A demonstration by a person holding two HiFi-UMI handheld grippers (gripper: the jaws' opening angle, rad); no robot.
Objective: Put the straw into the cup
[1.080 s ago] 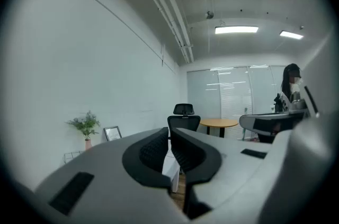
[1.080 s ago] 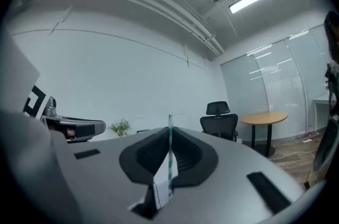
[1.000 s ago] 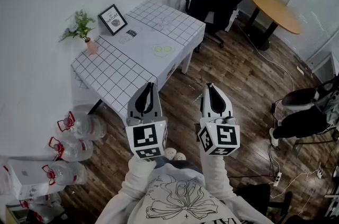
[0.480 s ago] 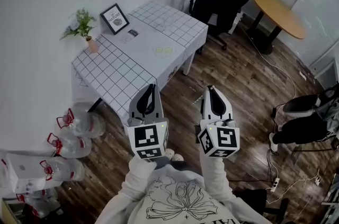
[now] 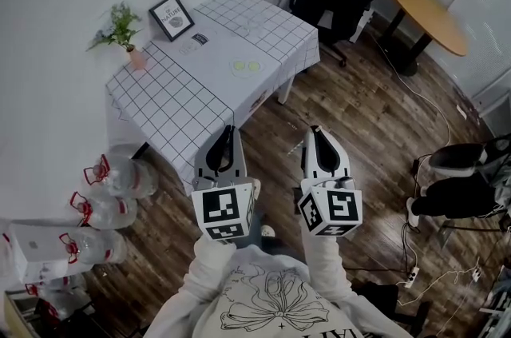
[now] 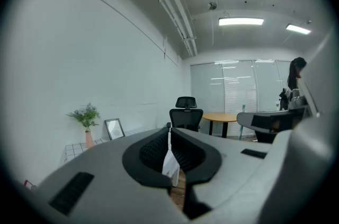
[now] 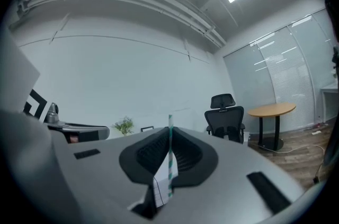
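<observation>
**Status:** insertion not begun.

- Your right gripper (image 5: 314,131) has its jaws pressed shut on the green-striped straw (image 7: 169,150). The straw stands upright between them and projects above the tips.
- Your left gripper (image 5: 226,129) has its jaws closed together. A white sliver shows in the seam and cannot be identified.
- Both grippers are held just off the near edge of the table (image 5: 172,109), over the floor.

**Remaining:** approach the table, locate the cup, insert the straw. The cup cannot be made out on the table from here.

**Containers:**
- A vase (image 5: 137,61) at the table's wall-side edge holds a plant.
- Clear jugs (image 5: 128,178) stand on the floor; their contents cannot be told.
</observation>
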